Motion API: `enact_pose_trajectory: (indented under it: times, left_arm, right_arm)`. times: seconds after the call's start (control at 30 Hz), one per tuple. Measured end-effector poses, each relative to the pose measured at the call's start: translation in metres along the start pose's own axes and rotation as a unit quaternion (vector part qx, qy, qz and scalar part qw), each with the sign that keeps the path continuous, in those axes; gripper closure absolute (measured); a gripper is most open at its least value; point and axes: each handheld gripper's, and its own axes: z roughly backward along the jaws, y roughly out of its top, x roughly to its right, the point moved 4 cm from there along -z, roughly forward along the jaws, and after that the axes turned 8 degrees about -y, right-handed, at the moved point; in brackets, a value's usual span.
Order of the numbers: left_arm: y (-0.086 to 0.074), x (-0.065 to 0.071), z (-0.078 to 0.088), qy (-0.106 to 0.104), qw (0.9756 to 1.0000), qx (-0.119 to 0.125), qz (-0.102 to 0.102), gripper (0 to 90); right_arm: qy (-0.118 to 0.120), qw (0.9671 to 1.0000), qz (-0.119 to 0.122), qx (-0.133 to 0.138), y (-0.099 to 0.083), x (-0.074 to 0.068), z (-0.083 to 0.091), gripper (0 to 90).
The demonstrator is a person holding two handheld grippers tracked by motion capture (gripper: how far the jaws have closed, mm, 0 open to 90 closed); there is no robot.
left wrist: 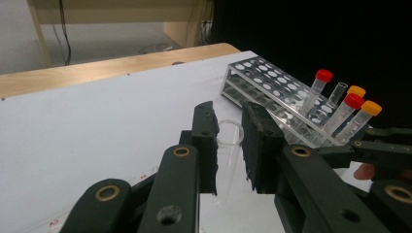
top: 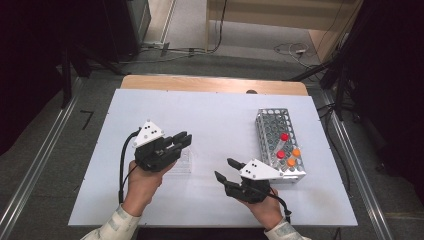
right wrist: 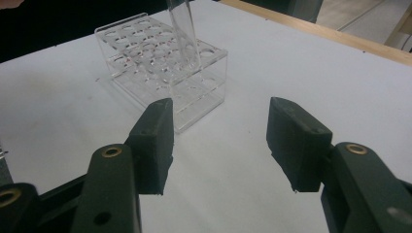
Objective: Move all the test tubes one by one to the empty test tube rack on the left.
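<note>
Counter: white sheet over a wooden top; the wood edge is seen along the far side.
Left hand-held gripper: seen left of centre in the high view, clenched on a clear tube; the tube is pinched upright between the two black pads, its open mouth standing just above them.
Clear rack: a see-through block of round wells, set on the counter directly under and beside the left hand-held gripper; in the right gripper view the lower end of the held tube is seen hanging just above its well openings, whether touching cannot be told.
Right hand-held gripper: seen right of centre, near the counter's front edge, released; jaws stand well apart with nothing between them, only bare white sheet beyond. It is aimed towards the clear rack, with open counter in between.
Metal rack: a perforated grid at the far right, just beside the right hand-held gripper.
Capped tubes: red- and orange-capped tubes are leaned in the near end of the metal rack, one uncapped tube among them.
</note>
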Motion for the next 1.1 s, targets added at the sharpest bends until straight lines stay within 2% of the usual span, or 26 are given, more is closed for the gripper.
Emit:
enact_pose_trajectory:
  times: [0.27,0.6,0.73,1.0,1.1]
  left_arm:
    - [0.000,-0.005,0.004,0.007,1.0000,0.002,0.002,77.1]
    - [-0.007,-0.010,0.012,0.041,0.9988,-0.015,-0.023,77.0]
    - [-0.009,-0.011,0.011,0.047,0.9982,-0.021,-0.030,77.0]
    - [-0.022,-0.009,0.000,0.053,0.9963,-0.051,-0.044,77.0]
    - [-0.032,-0.008,-0.006,0.061,0.9941,-0.070,-0.057,76.9]
  right_arm:
    - [-0.003,1.0000,-0.001,-0.001,-0.001,0.002,0.000,41.6]
    - [-0.004,1.0000,-0.002,-0.002,-0.002,0.004,0.001,41.6]
    - [-0.004,1.0000,-0.001,-0.003,-0.002,0.004,0.001,41.6]
    - [-0.004,1.0000,-0.001,-0.003,-0.003,0.004,0.000,41.6]
    - [-0.004,1.0000,-0.001,-0.004,-0.004,0.004,0.000,41.6]
